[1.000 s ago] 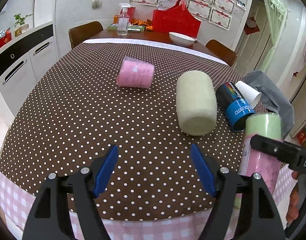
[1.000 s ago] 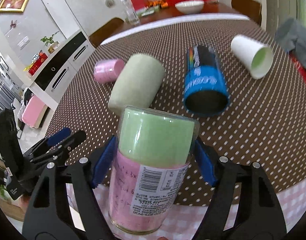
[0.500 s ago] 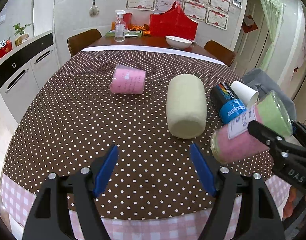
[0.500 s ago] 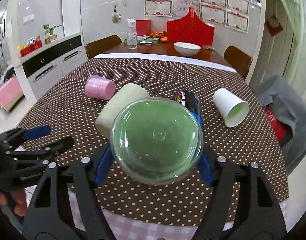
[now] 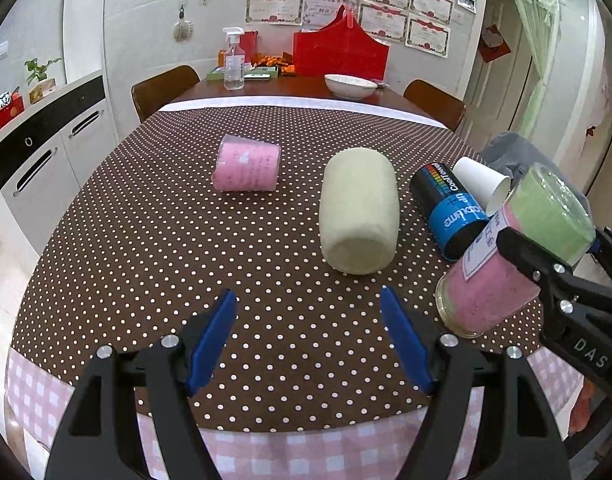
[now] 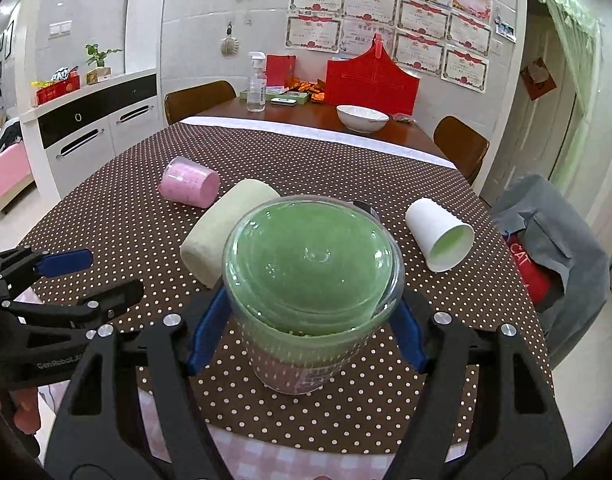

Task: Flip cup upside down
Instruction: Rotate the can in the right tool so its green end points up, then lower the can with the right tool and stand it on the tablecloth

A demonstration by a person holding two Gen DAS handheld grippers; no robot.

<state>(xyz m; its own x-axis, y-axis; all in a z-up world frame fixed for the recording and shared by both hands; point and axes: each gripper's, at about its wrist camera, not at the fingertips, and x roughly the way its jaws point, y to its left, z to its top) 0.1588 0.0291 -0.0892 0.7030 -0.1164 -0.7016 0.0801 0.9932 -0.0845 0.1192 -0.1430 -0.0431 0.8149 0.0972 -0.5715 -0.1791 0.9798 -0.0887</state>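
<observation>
While my right gripper (image 6: 313, 320) clamps the cup (image 5: 513, 252) by its sides, the item hangs tilted above the near right part of the dotted tablecloth (image 5: 178, 240), green base up, mouth angled down and clear of the cloth. Left gripper (image 5: 307, 340): spread wide, holding nothing. Handling note: I should finish the roll until the rim is level, lower squarely, and loosen only once the rim sits flat.
</observation>
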